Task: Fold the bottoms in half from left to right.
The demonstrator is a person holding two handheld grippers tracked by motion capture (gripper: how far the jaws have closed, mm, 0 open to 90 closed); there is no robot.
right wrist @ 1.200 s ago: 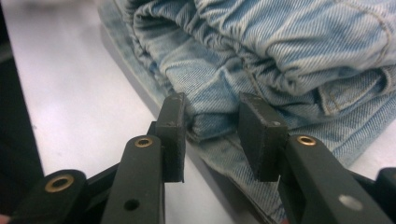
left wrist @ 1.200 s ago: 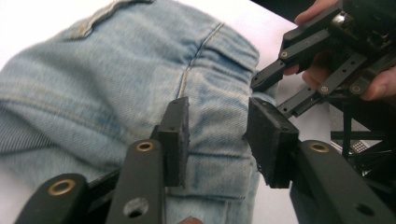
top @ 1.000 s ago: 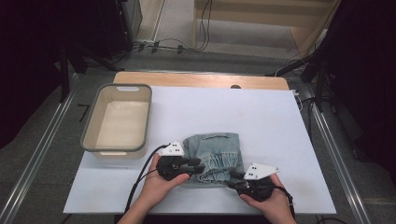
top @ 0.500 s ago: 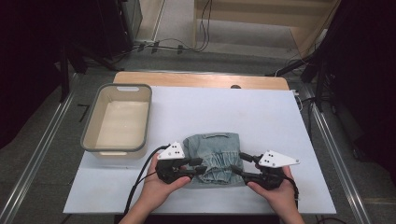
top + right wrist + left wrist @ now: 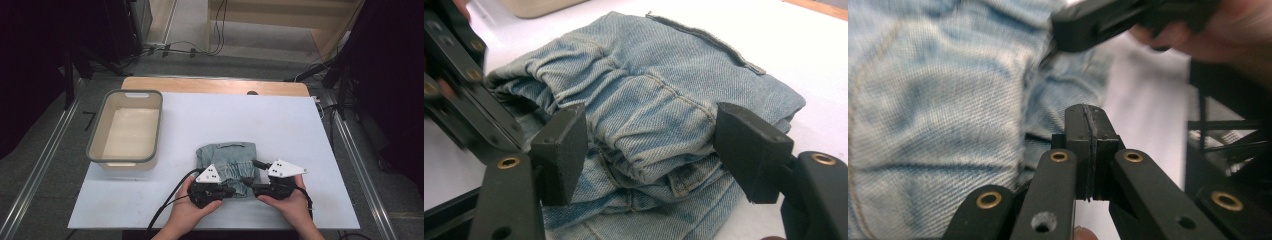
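Folded jeans [image 5: 227, 162] lie on bench [image 5: 300, 130], near edge, right of tub [image 5: 127, 129]. Left gripper [image 5: 1087, 130] clenched, no cloth visible between jaws. Right gripper [image 5: 651, 145] just opening, released, straddling denim fold, likely to regrasp.

**Camera setup, three views**

High view: cam was fixed above the person's side, looked fwd and down. Took in whole white table [image 5: 300, 130], tub [image 5: 125, 127] at left, floor and cables beyond far edge. Forearms entered from bottom. Widest, farthest of the three.

Left gripper view: cam rode on left gripper [image 5: 1088, 130], looked along its jaws, v. close to folded jeans [image 5: 938, 100]; denim weave was legible. Right gripper [image 5: 1108, 22] crossed top of frame.

Right gripper view: cam rode on right gripper [image 5: 651, 145], low, near table level, faced the jeans [image 5: 664, 95] w/ tub edge behind.

Shared: all three caught the jeans [image 5: 227, 162]; each gripper cam saw the other gripper.
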